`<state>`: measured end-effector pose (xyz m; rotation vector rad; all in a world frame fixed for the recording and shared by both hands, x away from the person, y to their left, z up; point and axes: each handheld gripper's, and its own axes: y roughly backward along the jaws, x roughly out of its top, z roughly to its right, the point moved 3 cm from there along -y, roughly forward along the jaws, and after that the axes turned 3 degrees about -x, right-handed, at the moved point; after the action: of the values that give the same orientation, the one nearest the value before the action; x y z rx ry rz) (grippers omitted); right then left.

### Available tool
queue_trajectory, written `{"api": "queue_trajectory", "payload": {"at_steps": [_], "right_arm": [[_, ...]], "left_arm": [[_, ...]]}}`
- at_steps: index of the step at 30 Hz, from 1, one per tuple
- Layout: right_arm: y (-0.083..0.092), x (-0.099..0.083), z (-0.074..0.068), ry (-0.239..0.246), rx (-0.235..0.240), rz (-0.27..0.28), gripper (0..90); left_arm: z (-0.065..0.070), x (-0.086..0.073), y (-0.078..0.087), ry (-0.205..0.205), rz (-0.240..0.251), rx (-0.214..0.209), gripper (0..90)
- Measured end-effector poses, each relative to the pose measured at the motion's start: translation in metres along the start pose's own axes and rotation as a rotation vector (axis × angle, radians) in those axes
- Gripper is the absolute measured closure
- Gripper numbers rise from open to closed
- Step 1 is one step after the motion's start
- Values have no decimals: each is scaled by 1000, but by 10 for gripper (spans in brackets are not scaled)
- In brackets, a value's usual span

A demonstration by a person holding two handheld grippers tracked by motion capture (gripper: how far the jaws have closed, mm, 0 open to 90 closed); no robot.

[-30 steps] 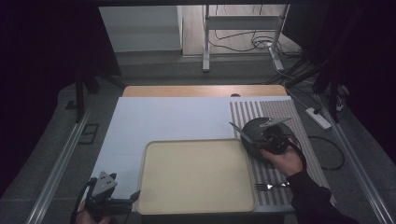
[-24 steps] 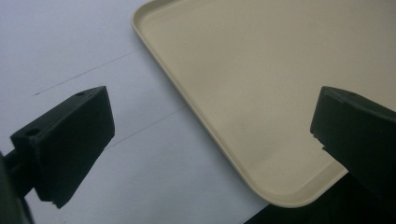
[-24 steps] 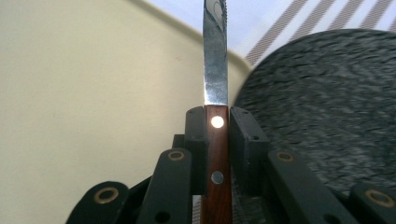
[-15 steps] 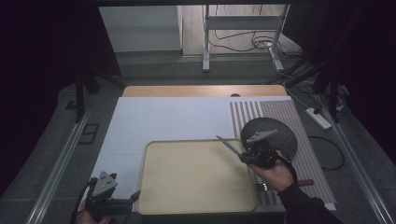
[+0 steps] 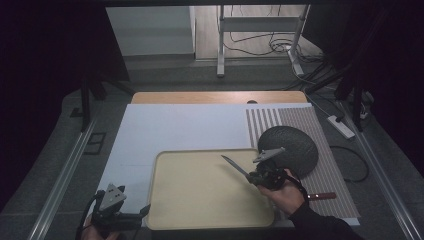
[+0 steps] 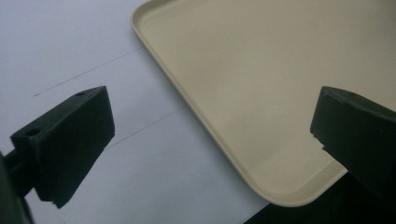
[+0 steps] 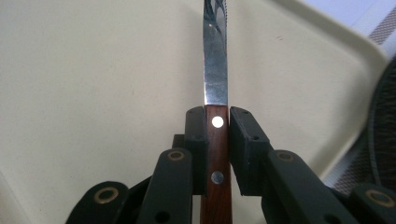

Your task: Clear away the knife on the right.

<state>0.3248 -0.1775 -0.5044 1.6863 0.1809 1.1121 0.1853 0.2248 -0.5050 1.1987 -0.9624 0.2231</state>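
Our right gripper (image 7: 217, 140) is clamped on a knife (image 7: 215, 88): in the right gripper view the two black jaws press on either side of the wooden riveted handle, and the steel blade runs straight out ahead of them, over the pale tray (image 7: 93, 84). From the high view we see that gripper (image 5: 257, 175) above the tray's right part, with the knife (image 5: 234, 165) pointing up and to the left across the tray's surface (image 5: 200, 200). Whether the blade touches the tray we cannot tell. Just beside the hand, to the right, sits a dark round mat (image 5: 295, 147) on a striped placemat (image 5: 330, 170), and another wooden handle (image 5: 322, 196) lies on the placemat near the wrist.

Our left gripper (image 5: 135, 215) rests at the tray's near left corner, jaws wide apart with nothing between them; the left gripper view looks across that tray corner (image 6: 280, 196) and the white table sheet (image 6: 93, 46).
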Motion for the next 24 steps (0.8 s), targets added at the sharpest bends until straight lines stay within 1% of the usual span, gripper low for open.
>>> {"api": "queue_trajectory", "payload": {"at_steps": [2, 3, 4, 5, 7, 8, 9, 10, 11, 12, 14, 15, 16, 17, 18, 19, 20, 22, 23, 24], "right_arm": [[-6, -1, -4, 9, -4, -19, 781], [-6, -1, -4, 9, -4, -19, 781], [-9, -2, -6, 20, -2, -32, 782], [-9, -2, -6, 20, -2, -32, 782], [-14, -5, -8, 31, 1, -50, 781], [-16, -5, -9, 34, 0, -62, 781], [-16, -5, -9, 34, 0, -62, 781], [-18, -7, -9, 47, 0, -82, 780], [-18, -7, -9, 47, 0, -82, 780], [-20, -8, -9, 51, 10, -106, 775], [-20, -9, -8, 55, 17, -109, 763], [-19, -8, -8, 60, 18, -105, 700], [-15, -5, -7, 81, -7, -79, 610], [-15, -5, -7, 81, -7, -79, 610], [-10, -1, -5, 89, -20, -44, 569], [-10, -1, -5, 89, -20, -44, 569], [-6, 2, -4, 90, -17, -16, 562], [-5, 3, -4, 93, -13, -8, 577], [-5, 5, -8, 108, 18, -9, 681], [-5, 5, -8, 108, 18, -9, 681]], "left_arm": [[0, 0, 0, 0, 0, 0, 0], [0, 0, 0, -1, -1, 0, 0], [0, 0, 0, -1, 0, 0, 0], [0, 0, 0, -1, 0, 0, 0], [0, 0, 0, -2, -1, 0, 0], [0, 0, 0, -2, 0, 1, 0], [0, 0, 0, -3, 0, 1, 0], [1, 0, 0, -4, 0, 1, 0], [1, 0, 0, -4, 0, 1, 0], [1, 0, 0, -5, 0, 1, 0], [1, 0, 0, -5, 0, 0, 0], [1, 0, 0, -6, 0, 0, 0], [1, 0, 0, -5, 0, 0, 0], [1, 0, 0, -5, 0, 0, 0], [1, 0, 0, -7, -3, 0, 0], [1, 0, 0, -7, -3, 0, 0], [1, 0, 0, -9, -4, 0, 0], [1, 0, 0, -11, -6, 0, 0], [1, 0, -1, -12, -7, 0, 0], [1, 0, -1, -12, -7, 0, 0]]}}
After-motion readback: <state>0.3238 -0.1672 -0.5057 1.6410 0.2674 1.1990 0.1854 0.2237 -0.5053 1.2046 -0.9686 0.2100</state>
